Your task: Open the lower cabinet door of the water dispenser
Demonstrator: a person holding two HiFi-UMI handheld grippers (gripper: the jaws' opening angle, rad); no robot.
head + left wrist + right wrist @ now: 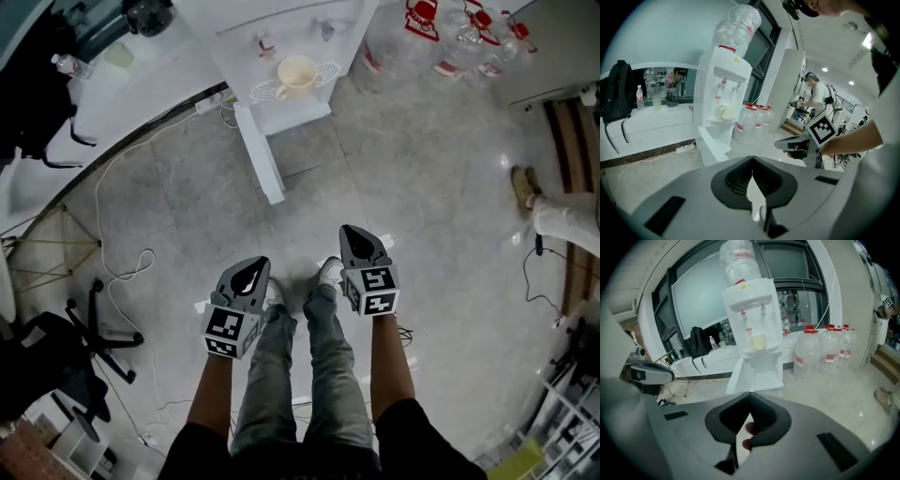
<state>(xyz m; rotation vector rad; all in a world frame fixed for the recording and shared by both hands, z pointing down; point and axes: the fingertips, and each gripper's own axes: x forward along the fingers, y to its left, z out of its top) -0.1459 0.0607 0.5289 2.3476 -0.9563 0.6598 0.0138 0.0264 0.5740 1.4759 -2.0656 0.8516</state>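
Observation:
The white water dispenser (281,37) stands at the top of the head view with a cream cup (297,73) on its tray. Its lower cabinet door (259,155) stands swung out towards me. Both grippers hang well short of it, above the floor and either side of my legs. My left gripper (253,266) is shut and empty, as is my right gripper (354,232). In the left gripper view the jaws (751,159) meet, with the dispenser (723,93) far ahead. The right gripper view shows closed jaws (749,394), the dispenser (753,319) and the open door (737,376).
Several large water bottles (450,33) stand on the floor to the right of the dispenser. A white cable (131,267) trails over the floor at the left, near an office chair base (98,328). Another person's shoe (523,186) is at the right. A black backpack (616,96) sits on the counter.

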